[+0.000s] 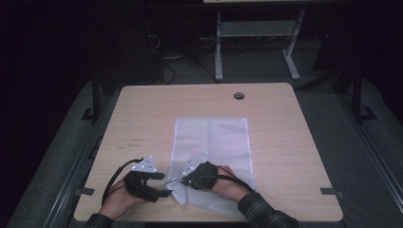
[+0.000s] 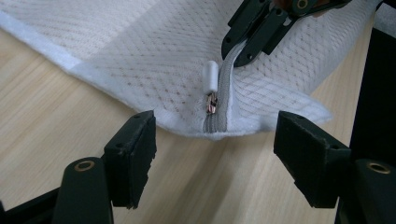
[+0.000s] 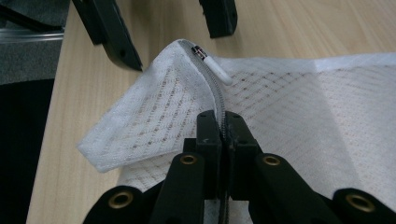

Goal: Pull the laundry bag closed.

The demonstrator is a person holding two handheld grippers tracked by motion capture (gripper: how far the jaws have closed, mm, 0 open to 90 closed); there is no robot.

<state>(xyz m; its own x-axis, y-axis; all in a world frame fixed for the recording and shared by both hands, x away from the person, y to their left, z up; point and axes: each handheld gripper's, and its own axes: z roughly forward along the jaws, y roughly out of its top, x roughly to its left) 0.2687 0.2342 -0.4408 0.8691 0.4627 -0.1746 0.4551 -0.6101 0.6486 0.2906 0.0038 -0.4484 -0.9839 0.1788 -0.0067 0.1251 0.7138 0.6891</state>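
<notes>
The white mesh bag (image 1: 214,147) lies flat on the wooden table (image 1: 142,109), its near-left corner lifted between my two hands. Along that raised corner runs the grey zipper (image 2: 223,88), with the white pull tab (image 2: 211,77) near its end. My right gripper (image 3: 223,122) is clamped tight on the zipper tape just behind the pull. My left gripper (image 2: 215,140) faces the corner with its jaws well apart, touching nothing; the zipper end sits just beyond the gap.

You see a white mesh zipper bag (image 2: 154,51) with a diamond pattern and a grey zipper strip (image 2: 223,93). Your black two-jaw grippers (image 3: 223,130) sit over a light wooden table (image 1: 142,114).
</notes>
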